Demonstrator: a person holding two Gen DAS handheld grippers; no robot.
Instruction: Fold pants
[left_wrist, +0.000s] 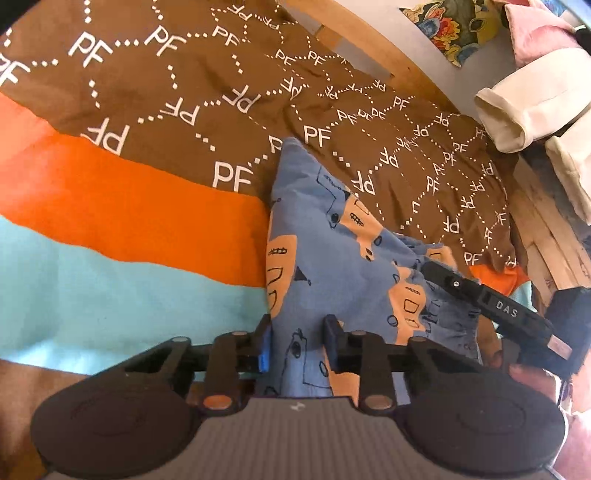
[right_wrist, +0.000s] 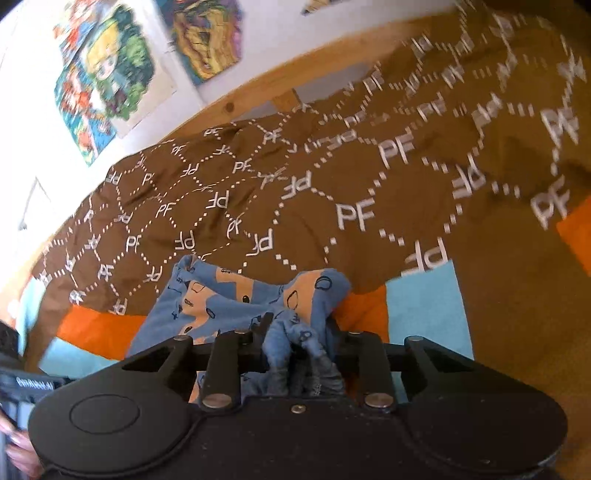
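Tilting downward, both claws, left claw (left_wrist: 297, 345) and right claw (right_wrist: 295, 339), pinching pants (left_wrist: 332, 258).

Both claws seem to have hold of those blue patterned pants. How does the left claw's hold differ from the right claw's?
The left claw has a smooth, flat stretch of the pants between its fingers; the right claw is clamped on a thick, bunched wad. The cloth ahead of the left claw rises to a tidy peak, while ahead of the right claw it lies crumpled. A blue pad shows on a left finger; no such pad shows on the right claw. Both grip the same pants over the bedspread.
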